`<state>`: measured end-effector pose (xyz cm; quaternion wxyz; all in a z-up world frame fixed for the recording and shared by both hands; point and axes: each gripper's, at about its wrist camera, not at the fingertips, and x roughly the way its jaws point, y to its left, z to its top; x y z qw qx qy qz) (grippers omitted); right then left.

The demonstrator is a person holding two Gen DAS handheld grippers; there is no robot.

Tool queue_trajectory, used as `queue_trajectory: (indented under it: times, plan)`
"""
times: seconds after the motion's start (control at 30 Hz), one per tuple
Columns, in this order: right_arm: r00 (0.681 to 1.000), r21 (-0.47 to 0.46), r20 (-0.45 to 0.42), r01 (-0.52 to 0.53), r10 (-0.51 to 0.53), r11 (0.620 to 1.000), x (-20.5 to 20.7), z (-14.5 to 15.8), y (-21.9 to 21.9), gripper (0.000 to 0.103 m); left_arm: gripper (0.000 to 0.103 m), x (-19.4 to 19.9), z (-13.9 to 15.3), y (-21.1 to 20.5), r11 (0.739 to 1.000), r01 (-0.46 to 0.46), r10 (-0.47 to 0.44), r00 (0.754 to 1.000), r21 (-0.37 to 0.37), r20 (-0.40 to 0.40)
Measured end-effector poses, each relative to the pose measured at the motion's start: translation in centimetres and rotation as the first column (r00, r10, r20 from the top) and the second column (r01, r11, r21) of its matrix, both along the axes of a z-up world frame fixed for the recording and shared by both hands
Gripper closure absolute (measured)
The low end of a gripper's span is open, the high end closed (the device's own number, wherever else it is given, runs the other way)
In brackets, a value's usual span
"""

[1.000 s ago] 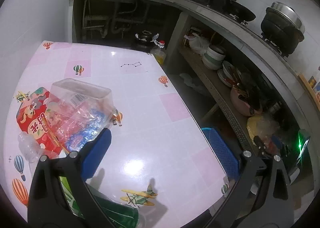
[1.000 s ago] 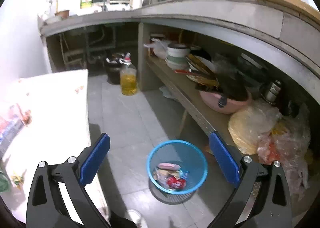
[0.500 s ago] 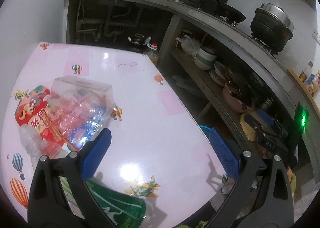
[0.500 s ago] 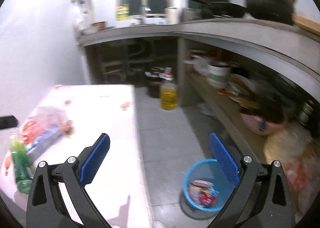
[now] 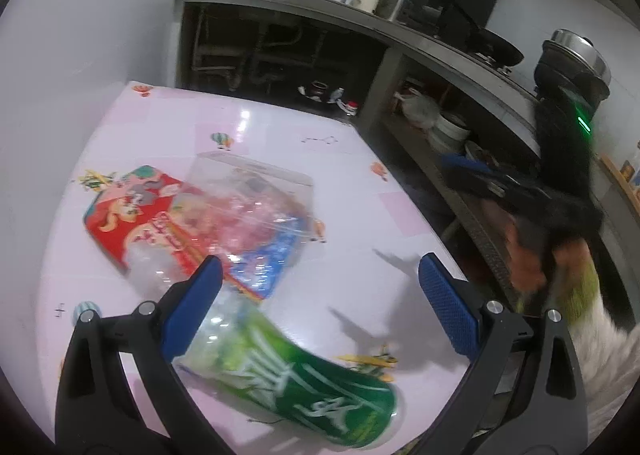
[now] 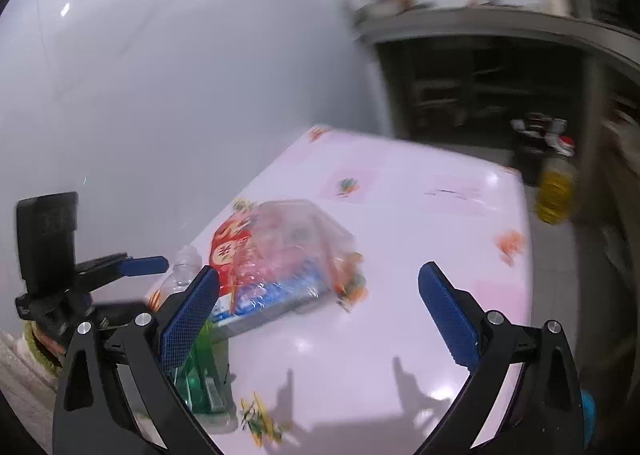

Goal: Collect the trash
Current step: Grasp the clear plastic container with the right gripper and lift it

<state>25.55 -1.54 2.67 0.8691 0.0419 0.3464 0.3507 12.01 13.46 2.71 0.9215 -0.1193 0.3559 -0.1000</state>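
Hand-held gripper on the left [image 5: 318, 305] hangs over the near part of the pink bench [image 5: 352, 215] with its blue-padded jaws spread wide and nothing between them. Just under its left finger lies a green-labelled plastic bottle [image 5: 296, 379] on its side, close to the bench's near edge. Beyond the bottle sits a heap of trash: a clear plastic container [image 5: 256, 207] resting on a red snack packet [image 5: 136, 215] and a blue wrapper [image 5: 268, 267], all touching.

The right hand-held gripper [image 6: 318, 309] is likewise wide open and empty, held above the same bench and pointed at the heap [image 6: 280, 255]; the green bottle [image 6: 200, 379] lies behind its left finger. In that view the left hand-held gripper appears at the left edge. A yellow oil bottle [image 6: 554, 191] stands on the floor past the bench's far corner, blurred.
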Motion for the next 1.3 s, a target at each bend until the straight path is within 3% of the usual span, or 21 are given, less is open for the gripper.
queue_trajectory:
  times: [0.17, 0.4, 0.57, 0.73, 0.83, 0.97, 1.07, 1.2, 1.3]
  plan:
    - [0.977, -0.173, -0.097, -0.202, 0.188, 0.964, 6.6, -1.5, 7.8, 0.007, 0.009, -0.7, -0.6, 1.9, 0.999, -0.037, 0.037, 0.999, -0.002, -0.013]
    - [0.907, -0.267, -0.24, -0.403, 0.345, 0.875, 11.9, -4.8, 14.7, 0.007, 0.009, -1.7, -1.4, 4.3, 0.996, -0.083, 0.082, 0.996, -0.013, -0.029]
    - [0.877, -0.287, -0.316, -0.452, 0.362, 0.844, 13.0, -6.8, 16.3, 0.007, 0.009, -2.1, -2.0, 5.8, 0.993, -0.11, 0.108, 0.993, -0.043, -0.046]
    - [0.873, -0.283, -0.329, -0.455, 0.36, 0.844, 13.0, -7.6, 16.7, 0.007, 0.009, -2.2, -2.5, 6.4, 0.991, -0.118, 0.114, 0.992, -0.063, -0.054]
    - [0.878, -0.256, -0.327, -0.439, 0.35, 0.862, 13.4, -7.5, 16.6, 0.019, 0.009, -2.1, -2.6, 6.6, 0.99, -0.115, 0.11, 0.992, -0.081, -0.056]
    - [0.885, -0.208, -0.328, -0.409, 0.331, 0.888, 14.0, -7.2, 15.6, 0.029, 0.009, -2.0, -2.6, 6.5, 0.99, -0.11, 0.106, 0.993, -0.083, -0.05]
    - [0.884, -0.22, -0.325, -0.416, 0.336, 0.882, 13.8, -7.2, 15.7, 0.028, 0.009, -1.9, -2.7, 6.5, 0.99, -0.109, 0.105, 0.993, -0.085, -0.049]
    - [0.877, -0.278, -0.334, -0.441, 0.344, 0.854, 13.6, -7.7, 16.9, 0.012, 0.009, -2.0, -3.0, 6.7, 0.99, -0.105, 0.101, 0.994, -0.093, -0.051]
    - [0.867, -0.303, -0.348, -0.463, 0.356, 0.833, 13.7, -8.3, 17.8, 0.009, 0.009, -2.1, -3.2, 6.6, 0.99, -0.104, 0.099, 0.993, -0.094, -0.057]
